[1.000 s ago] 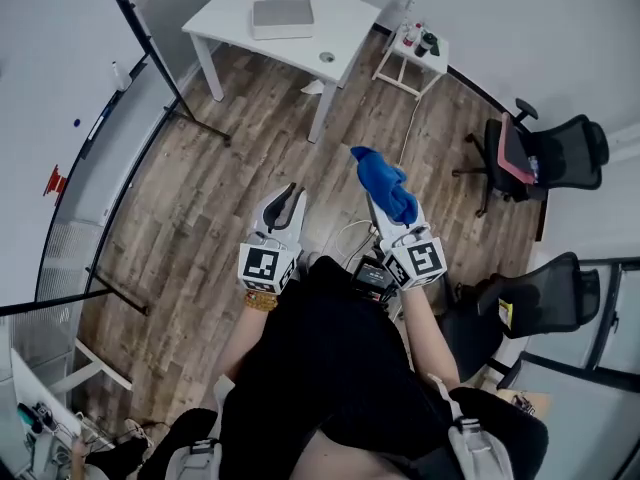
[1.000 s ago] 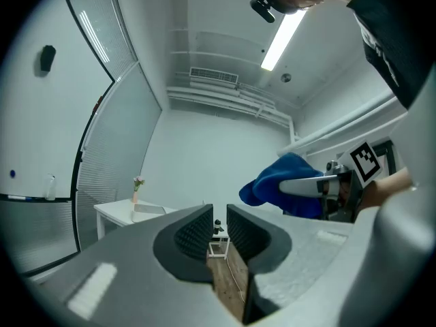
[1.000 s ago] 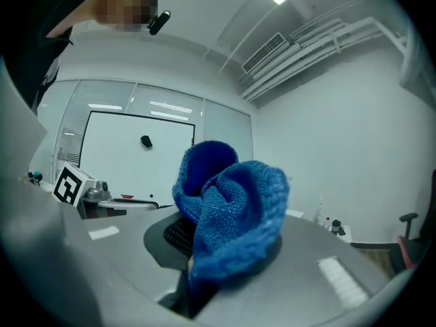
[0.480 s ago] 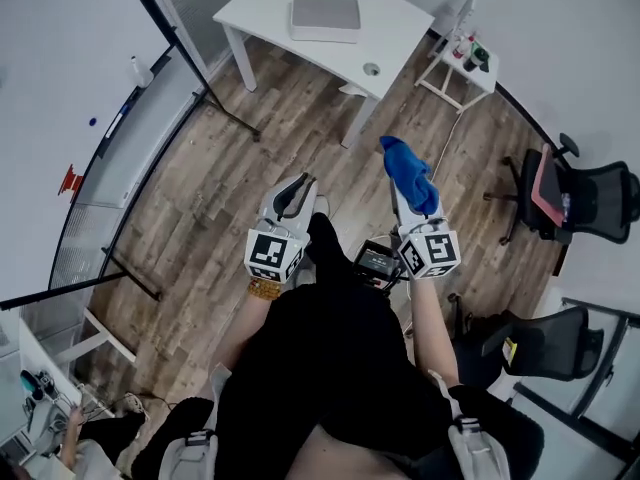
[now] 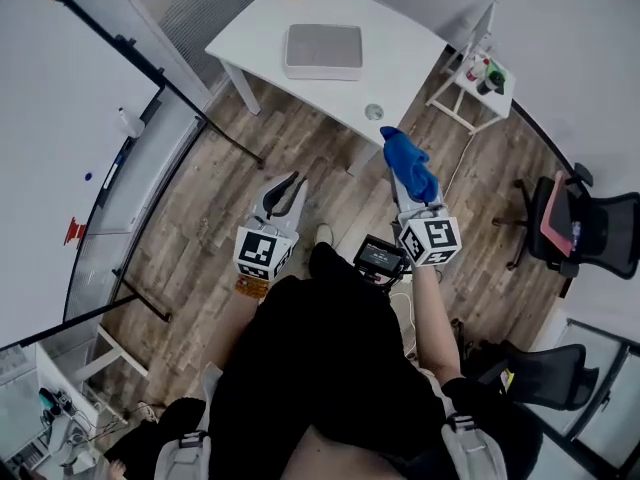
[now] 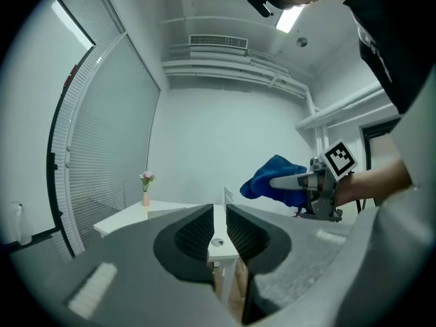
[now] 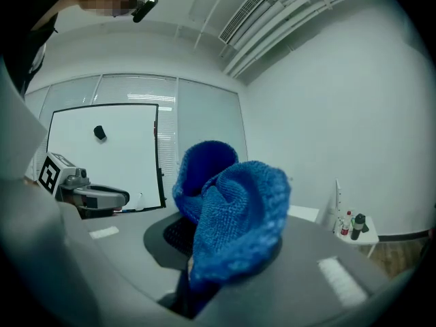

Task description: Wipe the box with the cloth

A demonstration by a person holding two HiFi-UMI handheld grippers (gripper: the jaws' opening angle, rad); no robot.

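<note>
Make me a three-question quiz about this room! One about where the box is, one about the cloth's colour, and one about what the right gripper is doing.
1. Where is the box?
A. On the floor
B. On the white table
C. On a chair

2. What colour is the cloth?
A. Red
B. Yellow
C. Blue

3. What is the right gripper doing?
A. Open and empty
B. Shut on the cloth
C. Holding the box

Answers:
1 B: the grey box lies flat on the table.
2 C: the cloth is bright blue.
3 B: the right gripper is closed with the cloth bunched in it.
</note>
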